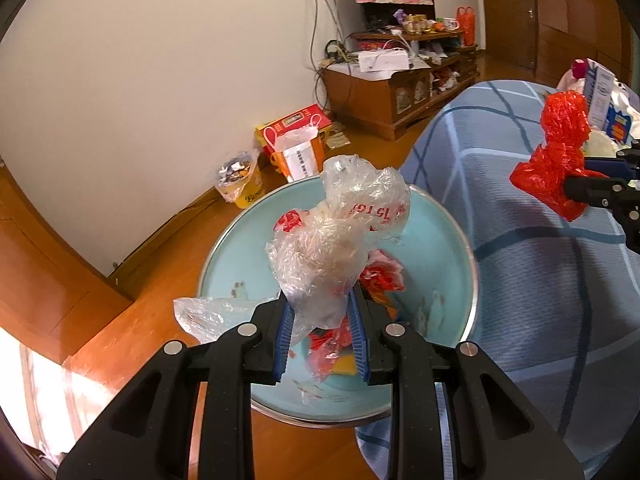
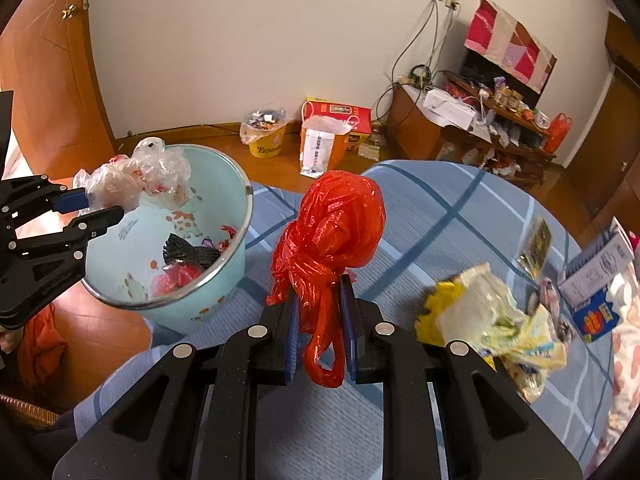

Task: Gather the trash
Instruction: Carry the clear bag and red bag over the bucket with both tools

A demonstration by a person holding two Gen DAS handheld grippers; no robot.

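Observation:
My left gripper [image 1: 320, 316] is shut on a crumpled clear plastic bag [image 1: 340, 232] with red print and holds it above the open light-blue bucket [image 1: 440, 248]. The bucket [image 2: 224, 184] stands at the bed's edge with red and black trash inside. In the right wrist view the left gripper [image 2: 100, 206] hangs over the bucket's left rim with the clear bag [image 2: 136, 176]. My right gripper [image 2: 318, 304] is shut on a knotted red plastic bag [image 2: 336, 224] and holds it above the blue checked bedspread [image 2: 440, 208]. The red bag also shows in the left wrist view [image 1: 560, 152].
More trash lies on the bed to the right: a crumpled yellow and white wrapper [image 2: 492, 316], a small dark packet [image 2: 536, 244] and a blue and white carton [image 2: 600, 280]. On the wooden floor stand a yellow bin [image 2: 266, 132], a red box [image 2: 340, 116] and a cluttered cabinet [image 2: 460, 124].

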